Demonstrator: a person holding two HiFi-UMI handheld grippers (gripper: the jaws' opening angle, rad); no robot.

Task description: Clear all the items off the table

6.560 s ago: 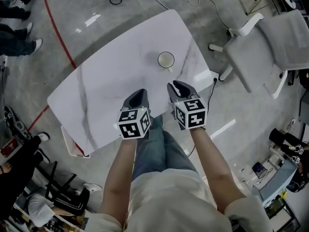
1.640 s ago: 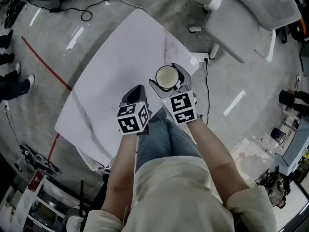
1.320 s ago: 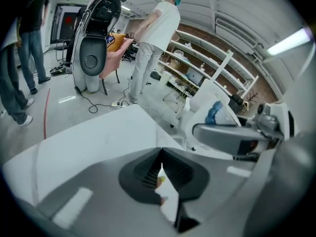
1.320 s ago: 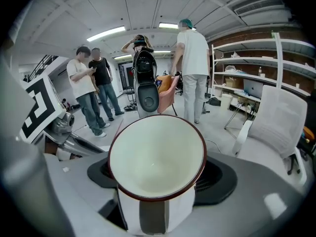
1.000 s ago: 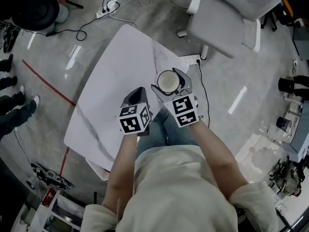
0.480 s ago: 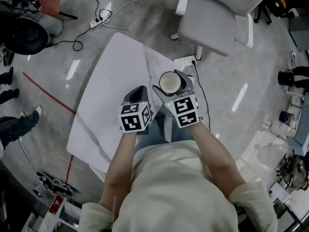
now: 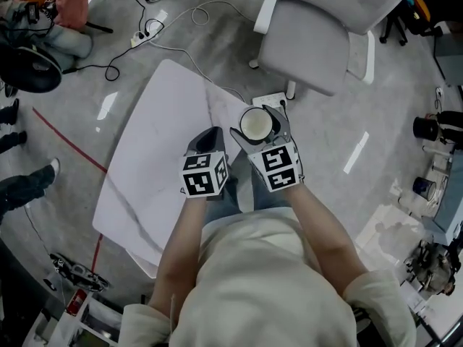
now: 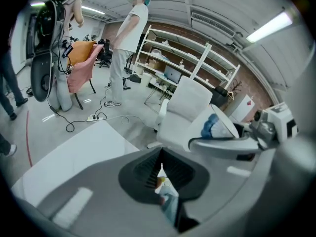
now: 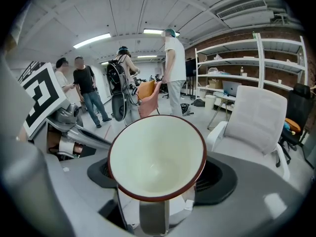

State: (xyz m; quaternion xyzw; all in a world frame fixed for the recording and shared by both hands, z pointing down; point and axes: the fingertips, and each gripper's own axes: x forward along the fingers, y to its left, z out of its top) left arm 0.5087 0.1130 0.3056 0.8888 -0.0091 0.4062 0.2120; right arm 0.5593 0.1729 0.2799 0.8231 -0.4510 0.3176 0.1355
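A white cup (image 7: 254, 124) with a dark red rim is held off the table, and my right gripper (image 7: 258, 124) is shut on it. In the right gripper view the cup (image 9: 155, 154) fills the middle, its empty inside facing the camera, between my right gripper's (image 9: 160, 177) jaws. My left gripper (image 7: 207, 138) is shut on nothing, over the near right edge of the white marble table (image 7: 155, 150). In the left gripper view its jaws (image 8: 160, 174) meet, with the cup (image 8: 222, 126) to their right. The tabletop shows nothing on it.
A grey office chair (image 7: 322, 31) stands just beyond the cup, with a power strip (image 7: 269, 99) and cables on the floor by it. Several people stand at the far left (image 9: 89, 90). Shelving (image 8: 197, 58) lines the back wall. A red floor line (image 7: 65, 139) runs left of the table.
The cup stood on the table in the oldest frame; now the right gripper holds it. Both grippers have drifted past the table's right edge toward the chair, which has come nearer.
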